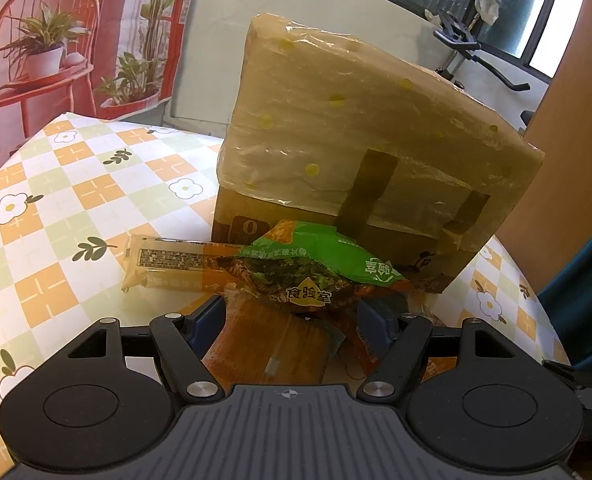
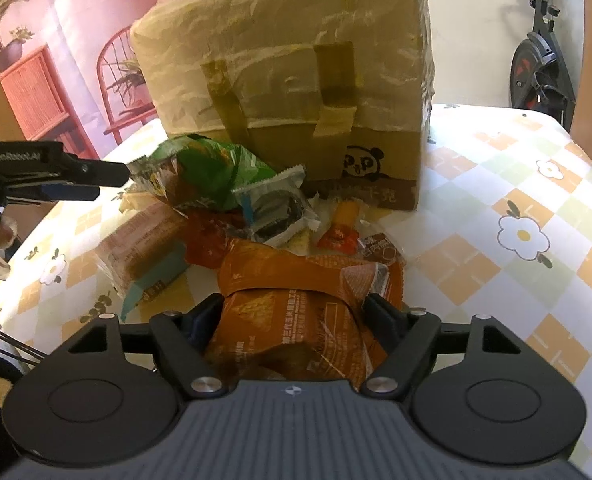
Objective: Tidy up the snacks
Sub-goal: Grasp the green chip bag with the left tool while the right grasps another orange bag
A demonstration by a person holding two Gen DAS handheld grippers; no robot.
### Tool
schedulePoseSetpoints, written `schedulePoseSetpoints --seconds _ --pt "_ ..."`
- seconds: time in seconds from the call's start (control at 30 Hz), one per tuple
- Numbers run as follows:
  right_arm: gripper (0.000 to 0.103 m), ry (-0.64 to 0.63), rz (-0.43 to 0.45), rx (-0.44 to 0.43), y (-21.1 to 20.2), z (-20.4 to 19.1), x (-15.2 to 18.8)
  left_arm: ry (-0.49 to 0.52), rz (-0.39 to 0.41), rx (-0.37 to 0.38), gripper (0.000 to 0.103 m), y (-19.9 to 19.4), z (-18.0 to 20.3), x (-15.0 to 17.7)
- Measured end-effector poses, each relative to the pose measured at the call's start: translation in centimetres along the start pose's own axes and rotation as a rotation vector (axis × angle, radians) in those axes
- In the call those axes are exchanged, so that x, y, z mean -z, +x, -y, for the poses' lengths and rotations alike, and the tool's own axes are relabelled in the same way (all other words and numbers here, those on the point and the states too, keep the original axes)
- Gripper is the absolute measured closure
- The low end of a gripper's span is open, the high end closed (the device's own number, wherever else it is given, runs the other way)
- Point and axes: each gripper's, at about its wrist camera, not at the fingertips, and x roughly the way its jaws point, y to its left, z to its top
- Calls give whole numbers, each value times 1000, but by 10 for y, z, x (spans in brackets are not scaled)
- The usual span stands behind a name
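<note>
My left gripper (image 1: 292, 312) is shut on a green snack packet (image 1: 315, 268) and holds it in front of a taped cardboard box (image 1: 355, 152); it also shows from the side in the right wrist view (image 2: 116, 180), with the green packet (image 2: 208, 176) at its tips. My right gripper (image 2: 292, 312) is shut on an orange chip bag (image 2: 296, 300). Between the box (image 2: 288, 72) and my right gripper lies a pile of snacks: a clear cookie packet (image 2: 276, 208), a tan and teal bar (image 2: 144, 252), a small orange sausage (image 2: 345, 216). A long tan bar (image 1: 168, 264) lies left of the green packet.
The table has a checked flower cloth (image 1: 76, 200) that also shows in the right wrist view (image 2: 515, 240). An exercise bike (image 2: 539, 68) stands behind the table. A pink printed backdrop (image 1: 56, 40) hangs at the back left. A brown panel (image 1: 567, 160) is at the right.
</note>
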Motion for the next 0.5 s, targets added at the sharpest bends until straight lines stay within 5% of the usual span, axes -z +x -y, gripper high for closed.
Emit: schedulePoseSetpoints --seconds 0.2,0.5 --pt "26 44 83 -46 -18 5 -8 -6 -6 23 28 1 1 -1" --pt "26 -20 253 112 -6 28 -10 28 16 36 25 4 7 -11"
